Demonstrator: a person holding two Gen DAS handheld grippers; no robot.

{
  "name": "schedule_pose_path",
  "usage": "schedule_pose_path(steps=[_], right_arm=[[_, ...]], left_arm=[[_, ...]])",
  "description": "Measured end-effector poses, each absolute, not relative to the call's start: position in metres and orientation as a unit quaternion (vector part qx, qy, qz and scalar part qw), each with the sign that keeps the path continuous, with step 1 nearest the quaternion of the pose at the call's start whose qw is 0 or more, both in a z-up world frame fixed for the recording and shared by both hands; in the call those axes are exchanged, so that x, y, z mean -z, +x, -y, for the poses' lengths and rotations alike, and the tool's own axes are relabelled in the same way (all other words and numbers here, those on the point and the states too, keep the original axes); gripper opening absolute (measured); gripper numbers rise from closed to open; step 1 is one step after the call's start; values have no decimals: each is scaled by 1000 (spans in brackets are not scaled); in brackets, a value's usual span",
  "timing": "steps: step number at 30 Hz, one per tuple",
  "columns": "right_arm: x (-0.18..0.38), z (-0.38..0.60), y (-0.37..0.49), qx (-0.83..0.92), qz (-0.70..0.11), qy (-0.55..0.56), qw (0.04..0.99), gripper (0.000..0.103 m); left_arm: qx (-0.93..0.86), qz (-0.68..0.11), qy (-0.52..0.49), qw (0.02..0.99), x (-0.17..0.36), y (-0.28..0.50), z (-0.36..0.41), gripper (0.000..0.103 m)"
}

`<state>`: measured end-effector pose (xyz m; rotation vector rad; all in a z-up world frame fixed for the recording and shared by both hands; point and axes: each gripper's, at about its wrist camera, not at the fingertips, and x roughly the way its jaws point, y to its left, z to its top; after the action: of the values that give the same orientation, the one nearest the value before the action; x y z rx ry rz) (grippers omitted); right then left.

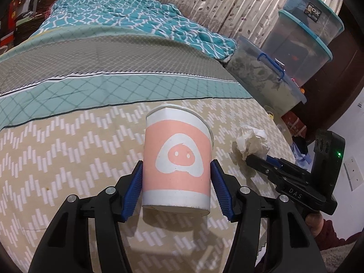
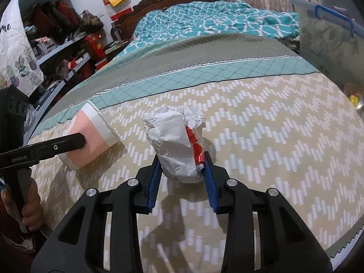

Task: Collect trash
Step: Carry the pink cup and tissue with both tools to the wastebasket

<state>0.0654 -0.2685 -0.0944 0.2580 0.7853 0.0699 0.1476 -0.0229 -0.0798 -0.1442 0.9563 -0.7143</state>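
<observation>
A pink and white paper cup (image 1: 176, 157) hangs upright just over the bed, and my left gripper (image 1: 177, 162) is shut on its sides with the blue pads (image 1: 134, 182) pressed against it. In the right wrist view the same cup (image 2: 91, 141) shows at the left, tilted, in the left gripper (image 2: 77, 143). My right gripper (image 2: 182, 155) is shut on a crumpled white paper wad with a red patch (image 2: 175, 145), held above the bedcover. From the left wrist view that wad (image 1: 251, 141) sticks out of the right gripper (image 1: 257, 159) at the right.
A beige zigzag bedcover (image 1: 68, 136) lies below both grippers, with a teal quilt (image 1: 136, 16) heaped at the far end. Lidded plastic storage boxes (image 1: 268, 77) stand stacked past the bed's right side. Cluttered shelves (image 2: 56, 34) line the left. A hand (image 2: 31, 207) holds the left gripper's handle.
</observation>
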Motion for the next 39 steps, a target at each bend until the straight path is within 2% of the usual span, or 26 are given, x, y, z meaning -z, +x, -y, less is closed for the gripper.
schedule_pose_path(steps=[10,16,35,38,39], right_arm=[[83,317,50,5,-349,150,925,38],[76,365,36,50,-325,169,929,38],[71,606,-24,244,-251,269,897,38],[77,633,-11,249,-267,268,892,41],[81,638,-7,249,-274,268,889,47]], left_arm=[[367,-451,-48,813,66,154,73,55],[407,-445,-22,798,50,161,132,55],[553,-458,71,692,28,175,467,57],[562,-460,83,683,32,175,515,63],[561,-461,84,682,35,176,527,64]])
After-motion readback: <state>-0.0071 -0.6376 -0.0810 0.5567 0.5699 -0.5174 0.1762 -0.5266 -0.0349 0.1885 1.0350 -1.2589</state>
